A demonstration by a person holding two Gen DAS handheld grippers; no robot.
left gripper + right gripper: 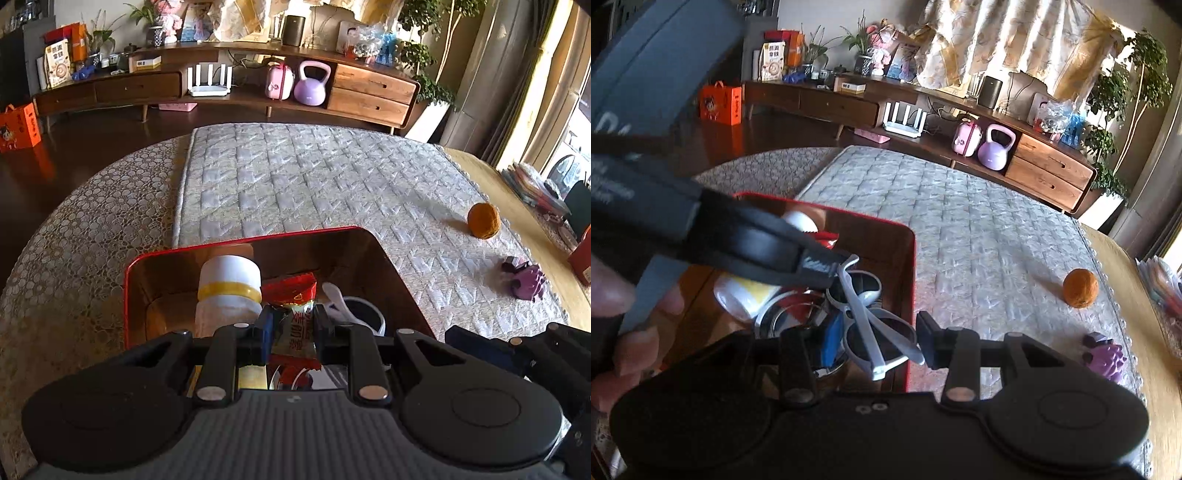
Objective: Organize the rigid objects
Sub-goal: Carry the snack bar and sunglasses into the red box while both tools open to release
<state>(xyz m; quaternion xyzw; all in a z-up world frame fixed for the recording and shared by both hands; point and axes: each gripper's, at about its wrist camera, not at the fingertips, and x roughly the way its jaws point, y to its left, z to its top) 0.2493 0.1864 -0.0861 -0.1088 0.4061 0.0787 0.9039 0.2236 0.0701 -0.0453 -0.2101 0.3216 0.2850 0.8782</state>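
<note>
A red tin box [258,236] [911,258] stands on the quilted table mat. My left gripper [291,330] is shut on a red snack packet [293,332] above the box. A white bottle with a yellow band [229,288] and white sunglasses [354,306] lie in the box. My right gripper [879,338] is open over the box, with the white sunglasses [871,321] lying loose between its fingers. The left gripper's body crosses the right wrist view [757,251]. An orange ball [483,220] [1080,288] and a purple spiky toy [524,278] [1106,360] lie on the mat to the right.
The quilted mat [314,173] covers a round table with a patterned cloth [92,229]. A wooden sideboard [369,88] with a purple kettlebell [312,83] stands behind. A red box [581,254] sits at the table's right edge.
</note>
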